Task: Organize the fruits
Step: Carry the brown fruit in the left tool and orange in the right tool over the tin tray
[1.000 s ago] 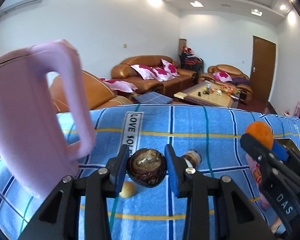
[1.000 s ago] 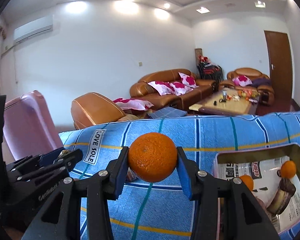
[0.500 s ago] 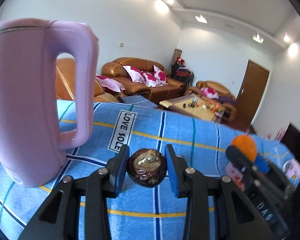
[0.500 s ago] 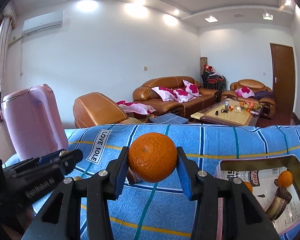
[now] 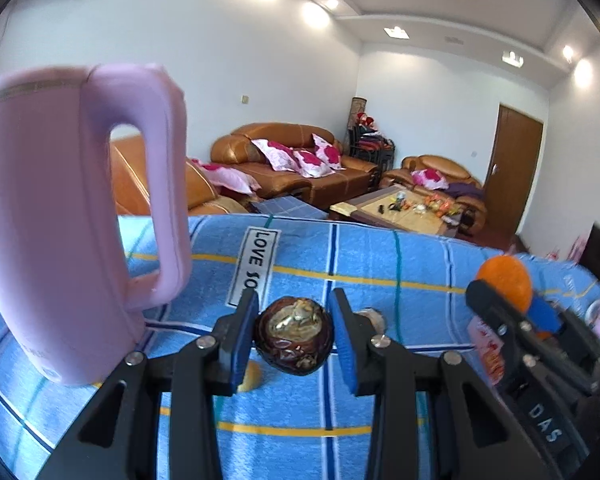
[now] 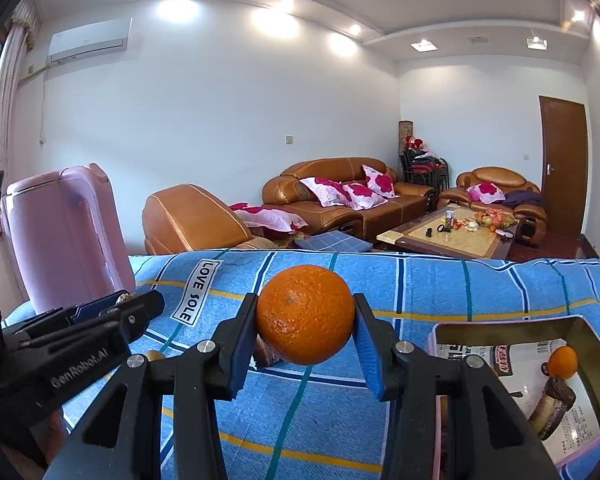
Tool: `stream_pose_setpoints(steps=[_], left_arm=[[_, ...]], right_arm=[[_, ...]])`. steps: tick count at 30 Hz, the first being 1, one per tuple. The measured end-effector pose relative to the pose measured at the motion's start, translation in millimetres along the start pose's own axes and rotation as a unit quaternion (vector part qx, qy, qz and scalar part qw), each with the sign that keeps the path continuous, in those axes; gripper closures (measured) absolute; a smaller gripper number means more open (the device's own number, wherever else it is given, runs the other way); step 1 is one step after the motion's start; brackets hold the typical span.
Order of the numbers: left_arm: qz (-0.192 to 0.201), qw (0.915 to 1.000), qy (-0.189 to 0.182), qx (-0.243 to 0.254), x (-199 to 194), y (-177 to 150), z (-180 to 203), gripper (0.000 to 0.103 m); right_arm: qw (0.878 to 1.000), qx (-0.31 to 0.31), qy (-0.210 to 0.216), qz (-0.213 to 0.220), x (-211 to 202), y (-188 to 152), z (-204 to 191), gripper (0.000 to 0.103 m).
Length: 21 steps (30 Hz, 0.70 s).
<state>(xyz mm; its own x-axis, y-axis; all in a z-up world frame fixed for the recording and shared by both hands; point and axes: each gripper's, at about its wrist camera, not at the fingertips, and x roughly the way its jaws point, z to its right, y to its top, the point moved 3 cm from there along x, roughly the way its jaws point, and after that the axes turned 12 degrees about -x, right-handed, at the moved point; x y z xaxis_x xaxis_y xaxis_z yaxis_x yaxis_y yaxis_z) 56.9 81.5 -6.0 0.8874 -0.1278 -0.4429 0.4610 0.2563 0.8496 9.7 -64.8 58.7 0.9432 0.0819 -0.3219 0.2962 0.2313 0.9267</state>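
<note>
**Two fruits held aloft: where the carry may fail**

Nearest to us, the left gripper [image 5: 294,336] has its jaws clenched on a dark brown mangosteen [image 5: 294,338], and the right gripper [image 6: 305,334] grasps an orange [image 6: 305,314]; both fruits hang above the blue striped cloth [image 5: 380,264] on the counter. Each round fruit is pinched only at its sides, so we judge a tilt or a loosened squeeze could let it roll out. Just beside the left gripper stands a pink kettle [image 5: 56,220], which a swing could knock. Farther right lies the tray [image 6: 588,344], holding a small orange [image 6: 563,362]; a drop from height could bounce a fruit over its rim
</note>
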Motion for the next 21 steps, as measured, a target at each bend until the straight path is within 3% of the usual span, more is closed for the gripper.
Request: stream_pose_setpoints(steps=[9,21], left_arm=[[0.012,0.9986,0.021,0.047,-1,-8,13,0.065],[0.021,0.9977,0.025,0.06,-12,-12,21,0.065]], right_arm=[[1.0,-0.009,-0.026,0.003,-8,-1,-3,0.055],[0.999,-0.011,-0.044,0.0,-35,-10,4,0.055]])
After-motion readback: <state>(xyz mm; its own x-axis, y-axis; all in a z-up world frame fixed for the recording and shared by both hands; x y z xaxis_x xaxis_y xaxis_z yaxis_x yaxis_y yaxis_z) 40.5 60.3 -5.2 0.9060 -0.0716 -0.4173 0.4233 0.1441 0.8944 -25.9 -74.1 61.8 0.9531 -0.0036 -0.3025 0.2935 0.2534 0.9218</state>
